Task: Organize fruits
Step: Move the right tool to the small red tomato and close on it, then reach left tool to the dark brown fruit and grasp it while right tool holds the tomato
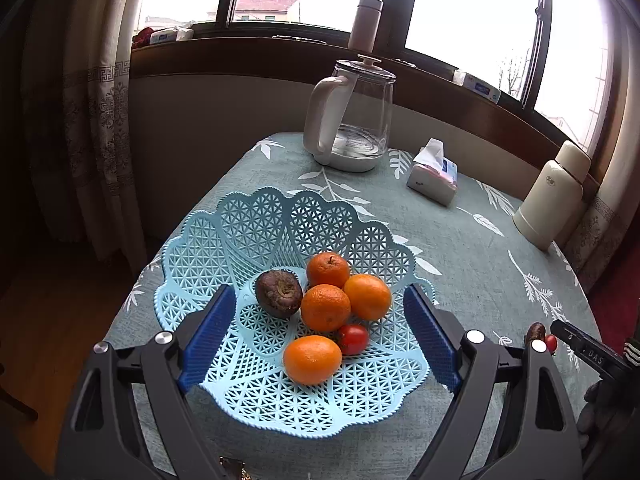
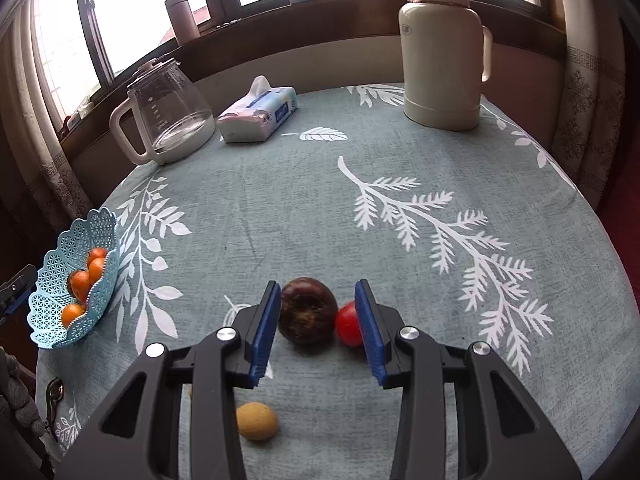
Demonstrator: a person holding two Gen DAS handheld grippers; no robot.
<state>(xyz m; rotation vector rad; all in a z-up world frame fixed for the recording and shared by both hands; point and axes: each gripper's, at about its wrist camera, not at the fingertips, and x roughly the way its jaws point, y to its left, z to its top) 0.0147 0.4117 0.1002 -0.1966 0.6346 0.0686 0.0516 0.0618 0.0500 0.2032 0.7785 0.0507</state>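
A light blue lattice basket [image 1: 256,216] sits on the table and holds several oranges [image 1: 325,307], a dark purple fruit [image 1: 279,293] and a small red tomato [image 1: 353,338]. My left gripper [image 1: 320,332] hovers open over the basket with nothing between its blue pads. In the right wrist view my right gripper [image 2: 318,330] is open around a second dark purple fruit [image 2: 307,311] lying on the cloth. A red tomato [image 2: 347,324] lies against its right pad [image 2: 369,328]. A small tan fruit [image 2: 256,421] lies nearer, below the left finger. The basket [image 2: 52,312] stands far left.
A glass kettle [image 2: 168,116], a tissue pack [image 2: 258,114] and a cream thermos [image 2: 442,48] stand along the far side of the round table with its leaf-print cloth [image 2: 400,240]. A slim bottle [image 1: 365,24] is on the window sill. Curtains hang at both sides.
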